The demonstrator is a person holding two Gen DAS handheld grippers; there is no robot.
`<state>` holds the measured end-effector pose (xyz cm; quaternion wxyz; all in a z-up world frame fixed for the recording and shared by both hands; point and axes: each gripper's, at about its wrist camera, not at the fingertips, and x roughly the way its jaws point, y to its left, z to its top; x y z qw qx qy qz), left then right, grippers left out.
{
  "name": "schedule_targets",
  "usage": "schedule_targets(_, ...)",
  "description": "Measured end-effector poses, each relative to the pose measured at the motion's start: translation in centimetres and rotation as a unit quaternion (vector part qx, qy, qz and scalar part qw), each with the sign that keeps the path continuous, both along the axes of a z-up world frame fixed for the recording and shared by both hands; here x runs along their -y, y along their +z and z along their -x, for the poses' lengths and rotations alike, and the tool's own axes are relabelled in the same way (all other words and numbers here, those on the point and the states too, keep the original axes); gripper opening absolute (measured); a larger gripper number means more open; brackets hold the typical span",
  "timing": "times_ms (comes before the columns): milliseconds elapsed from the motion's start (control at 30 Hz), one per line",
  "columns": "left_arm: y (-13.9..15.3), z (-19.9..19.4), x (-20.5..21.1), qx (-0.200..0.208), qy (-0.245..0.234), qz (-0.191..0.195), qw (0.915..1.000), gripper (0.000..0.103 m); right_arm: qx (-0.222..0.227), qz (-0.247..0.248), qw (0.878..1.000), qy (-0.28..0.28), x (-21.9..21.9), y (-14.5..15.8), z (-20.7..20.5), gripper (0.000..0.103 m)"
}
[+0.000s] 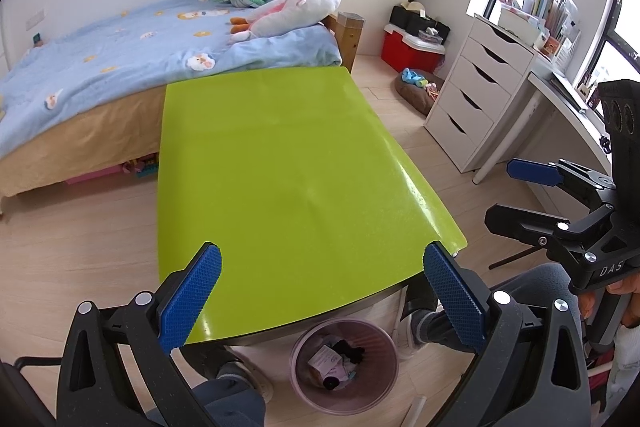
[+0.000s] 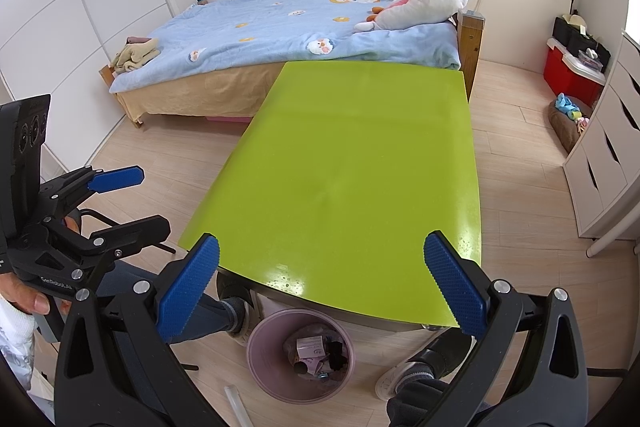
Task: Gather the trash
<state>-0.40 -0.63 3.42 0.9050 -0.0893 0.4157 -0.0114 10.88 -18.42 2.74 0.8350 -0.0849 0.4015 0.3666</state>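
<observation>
The pink bin (image 1: 344, 367) stands on the floor under the near edge of the green counter (image 1: 288, 167), below and between both grippers, already holding boxes and wrappers (image 2: 316, 351). The left gripper (image 1: 320, 291) and right gripper (image 2: 320, 287) hover with fingers spread wide and released, grasping nothing. No trash shows on the counter, so collection looks finished or nearly so. Neither hand is clearly nearer the bin. A bed (image 2: 280, 27) with a blue cover lies beyond the counter, white drawers (image 1: 476, 99) to the right.
</observation>
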Motion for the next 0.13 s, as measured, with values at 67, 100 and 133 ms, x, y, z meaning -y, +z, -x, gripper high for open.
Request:
schedule_targets(67, -0.03, -0.13, -0.02, -0.001, 0.003, -0.002, 1.0000, 0.097, 0.001, 0.000, 1.000, 0.000, -0.01, -0.01, -0.01, 0.100)
schedule_targets(100, -0.03, -0.11, -0.06, -0.001, 0.004, -0.002, 1.0000, 0.097, 0.000, 0.000, 1.000, 0.000, 0.01, 0.00, -0.01, 0.100)
schedule_targets(133, 0.03, -0.28, 0.01, -0.002, 0.005, -0.003, 1.0000, 0.097, 0.000, 0.000, 1.000, 0.000, 0.00, 0.00, -0.02, 0.100)
